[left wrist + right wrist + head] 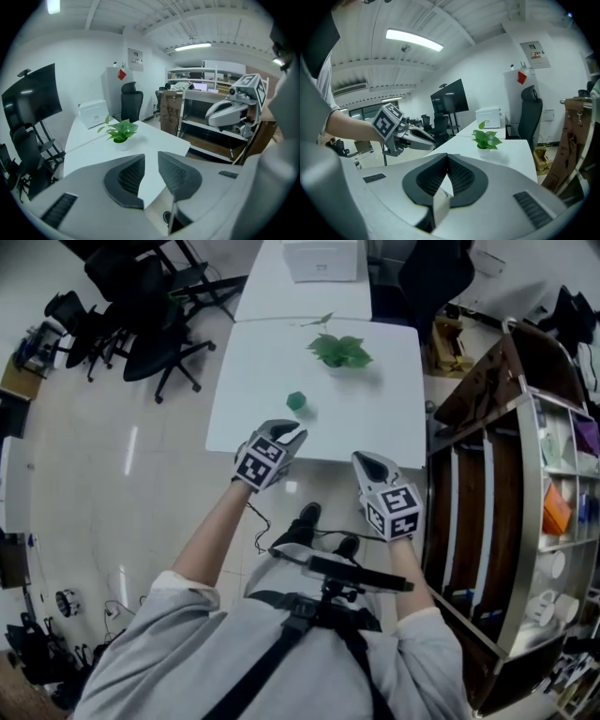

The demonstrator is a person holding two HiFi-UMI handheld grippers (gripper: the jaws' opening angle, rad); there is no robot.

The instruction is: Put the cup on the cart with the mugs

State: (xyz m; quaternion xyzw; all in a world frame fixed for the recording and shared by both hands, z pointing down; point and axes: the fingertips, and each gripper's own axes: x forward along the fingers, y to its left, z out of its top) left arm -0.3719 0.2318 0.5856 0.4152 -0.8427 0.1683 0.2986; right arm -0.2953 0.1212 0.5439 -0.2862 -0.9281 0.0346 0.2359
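Hovering at the table's [394, 427] near edge | left hand-held gripper [286, 435] was slightly parted, empty, facing the cup [296, 401], seemingly to grasp it | right hand-held gripper [371, 463] was closed, empty, nearer the cart [525, 427]

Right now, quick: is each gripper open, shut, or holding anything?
Left gripper: open a little, nothing between its jaws.
Right gripper: shut, holding nothing.

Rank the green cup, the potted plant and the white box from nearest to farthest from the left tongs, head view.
1. Green cup, just ahead of the left tongs.
2. Potted plant, beyond it, to the right.
3. White box, farthest back, top of view.
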